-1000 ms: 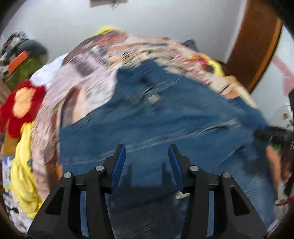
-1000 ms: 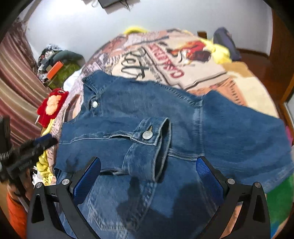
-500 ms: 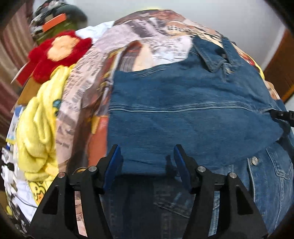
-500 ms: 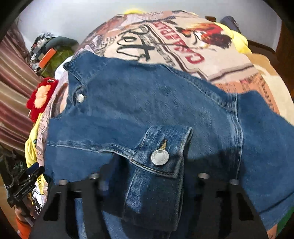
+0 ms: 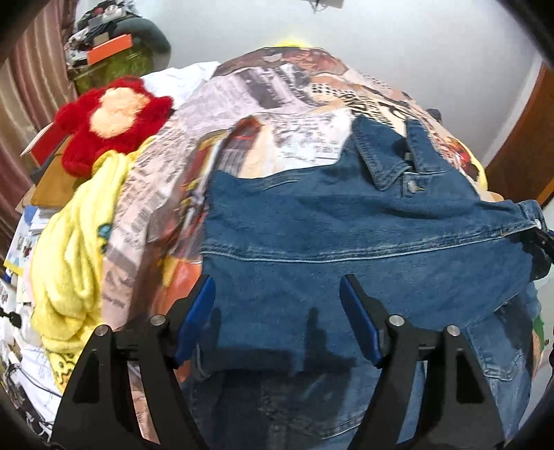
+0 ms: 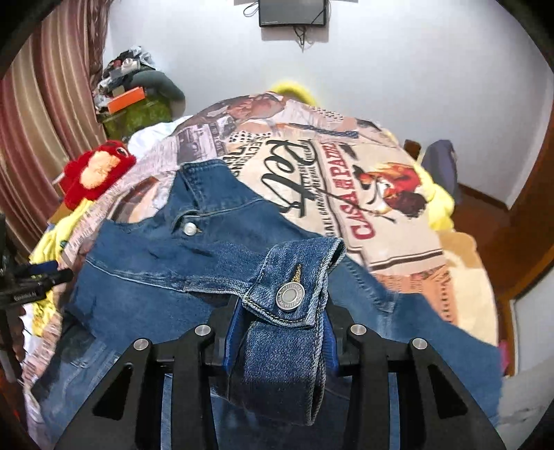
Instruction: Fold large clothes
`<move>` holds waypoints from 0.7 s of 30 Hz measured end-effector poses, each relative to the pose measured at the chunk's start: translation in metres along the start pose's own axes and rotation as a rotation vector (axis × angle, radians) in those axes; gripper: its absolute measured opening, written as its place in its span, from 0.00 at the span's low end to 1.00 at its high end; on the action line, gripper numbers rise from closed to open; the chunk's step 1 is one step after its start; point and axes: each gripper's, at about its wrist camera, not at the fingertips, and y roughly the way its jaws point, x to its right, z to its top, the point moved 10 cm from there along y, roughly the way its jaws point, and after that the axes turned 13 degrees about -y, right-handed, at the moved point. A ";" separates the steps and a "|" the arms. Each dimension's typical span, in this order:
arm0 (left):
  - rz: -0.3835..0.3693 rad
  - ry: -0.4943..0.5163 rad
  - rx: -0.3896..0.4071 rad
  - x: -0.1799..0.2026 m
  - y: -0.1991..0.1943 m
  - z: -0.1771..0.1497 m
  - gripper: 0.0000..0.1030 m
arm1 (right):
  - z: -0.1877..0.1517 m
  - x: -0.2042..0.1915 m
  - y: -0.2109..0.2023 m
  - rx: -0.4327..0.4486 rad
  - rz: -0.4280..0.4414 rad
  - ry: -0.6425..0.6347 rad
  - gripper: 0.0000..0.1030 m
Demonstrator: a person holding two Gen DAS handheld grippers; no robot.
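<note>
A blue denim jacket (image 5: 346,235) lies spread on a bed, its collar (image 5: 384,162) toward the far side. My left gripper (image 5: 277,287) hovers over the jacket's near left part. Its jaws are opening, with only flat denim below and nothing pinched. In the right wrist view my right gripper (image 6: 282,311) is closing on the buttoned sleeve cuff (image 6: 294,277). The blue pads press the cuff from both sides, and the sleeve is raised off the jacket body (image 6: 145,277). The left gripper (image 6: 38,277) also shows at that view's left edge.
A printed blanket (image 6: 311,166) covers the bed. A red plush toy (image 5: 110,117) and a yellow towel (image 5: 69,259) lie along the left side, with a curtain behind. A wooden door frame (image 6: 529,225) stands right, and a screen (image 6: 292,12) hangs on the wall.
My right gripper went from wide open to closed on the sleeve cuff and lifted it. My left gripper's jaws widened as it slid toward the jacket's left edge.
</note>
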 end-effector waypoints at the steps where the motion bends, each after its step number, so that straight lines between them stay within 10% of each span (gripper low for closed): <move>1: -0.004 0.009 -0.004 0.004 0.002 -0.001 0.72 | -0.002 0.003 0.000 -0.006 -0.018 -0.004 0.35; 16: -0.021 0.108 -0.124 0.040 0.052 -0.040 0.73 | -0.074 0.011 0.049 -0.182 -0.099 -0.052 0.37; 21: -0.009 0.137 -0.108 0.037 0.054 -0.044 0.79 | -0.079 0.023 0.048 -0.201 -0.158 -0.043 0.69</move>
